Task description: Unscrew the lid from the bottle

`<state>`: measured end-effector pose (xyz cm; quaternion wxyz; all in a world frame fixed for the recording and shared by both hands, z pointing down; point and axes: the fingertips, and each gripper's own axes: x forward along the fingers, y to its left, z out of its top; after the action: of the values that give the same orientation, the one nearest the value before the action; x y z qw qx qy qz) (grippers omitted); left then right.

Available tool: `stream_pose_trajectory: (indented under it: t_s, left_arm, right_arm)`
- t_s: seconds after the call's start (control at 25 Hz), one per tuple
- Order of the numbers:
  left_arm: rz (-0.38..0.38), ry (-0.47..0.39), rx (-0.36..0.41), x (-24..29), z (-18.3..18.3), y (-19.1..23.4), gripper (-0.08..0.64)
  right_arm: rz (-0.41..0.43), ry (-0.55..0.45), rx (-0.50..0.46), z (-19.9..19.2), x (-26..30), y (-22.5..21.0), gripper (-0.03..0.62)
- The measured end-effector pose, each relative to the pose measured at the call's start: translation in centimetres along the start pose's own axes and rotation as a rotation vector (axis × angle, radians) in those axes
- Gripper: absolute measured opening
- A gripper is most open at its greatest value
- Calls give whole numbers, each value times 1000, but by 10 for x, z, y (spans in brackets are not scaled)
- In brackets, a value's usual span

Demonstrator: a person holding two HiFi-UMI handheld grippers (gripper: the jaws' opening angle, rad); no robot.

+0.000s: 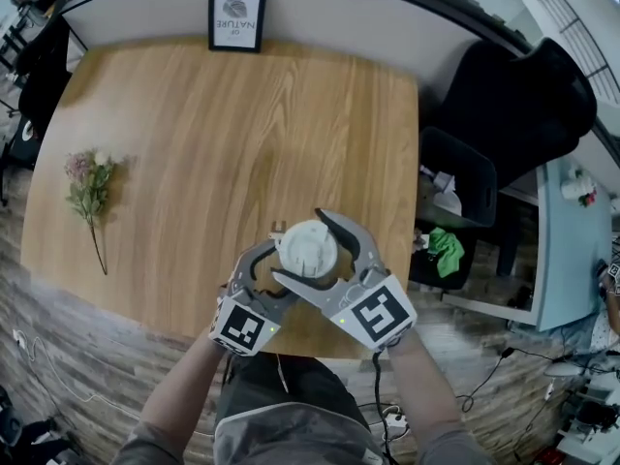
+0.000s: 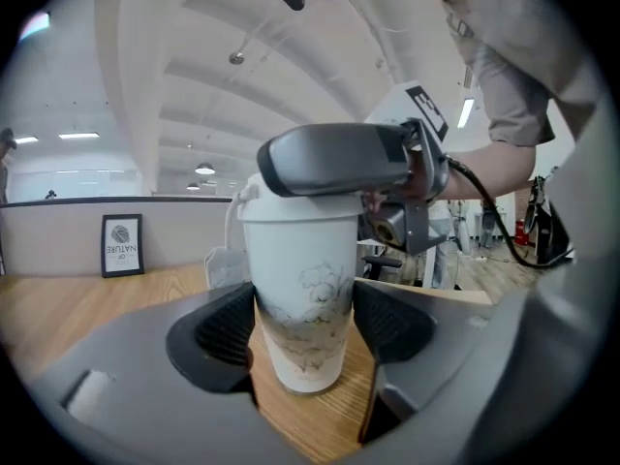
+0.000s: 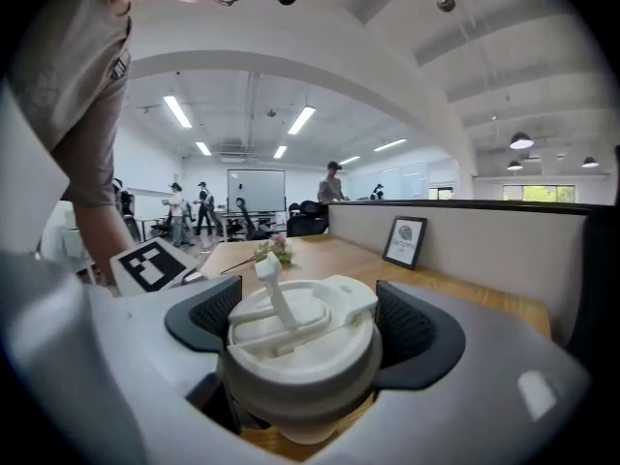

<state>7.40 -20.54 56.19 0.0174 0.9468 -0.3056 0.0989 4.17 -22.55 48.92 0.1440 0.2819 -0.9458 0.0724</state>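
**Head view:** The white bottle stands near the 6 o'clock edge of the wooden table [image 1: 194, 153], with its lid [image 1: 306, 244] facing up. The left gripper [image 1: 276, 264] comes in from 7 o'clock. The right gripper [image 1: 310, 252] comes in from 5 o'clock, its curved grey jaws ringing the lid. A framed print [image 1: 237, 17] stands at 12 o'clock and a flower sprig [image 1: 90, 187] lies at 9 o'clock, both well apart from the work.

**Left gripper view:** Ribbed black pads [image 2: 228, 327] press the bottle [image 2: 295, 260] from both sides, low on its body. The wall is smooth, slightly tapered and matt white with a faint line drawing, so it probably slips easily. This clamp should hold hard and pin the base flat on the wood.

**Right gripper view:** The jaws are closed on the lid's rim, pads at 9 and 3 o'clock. The lid is round moulded plastic with a stepped top and a thin flip tab [image 3: 274, 294] standing up. Twist about the bottle's upright axis, gripping the rim rather than the tab. Lift only once the thread runs free.
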Motion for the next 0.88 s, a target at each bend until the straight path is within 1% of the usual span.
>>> stream_pose_trajectory:
  t_s: [0.2,0.28,0.32,0.44,0.56,0.68,0.76,0.88]
  left_arm:
    - [-135,24,60,2,-1,-3,316]
    - [-176,38,76,3,-3,-2,316]
    - [-188,40,77,3,-3,-2,316]
    - [-190,26,56,3,0,-2,318]
    - [-189,47,72,4,-3,-1,321]
    - [-179,70,53,3,-5,0,325]
    - [-163,84,32,2,-6,1,327]
    - [-142,109,22,-4,-3,4,331]
  right_arm:
    - [278,-16,-105,3,-4,12,443]
    - [355,-16,-128,3,-5,13,443]
    - [379,-15,-135,2,-5,13,443]
    - [393,-18,-137,2,-6,13,443]
    - [359,-47,-86,8,-7,9,442]
    - [332,-72,-28,15,-8,4,442]
    - [322,-75,-16,19,-9,4,442]
    - [293,-95,-3,30,-15,5,442]
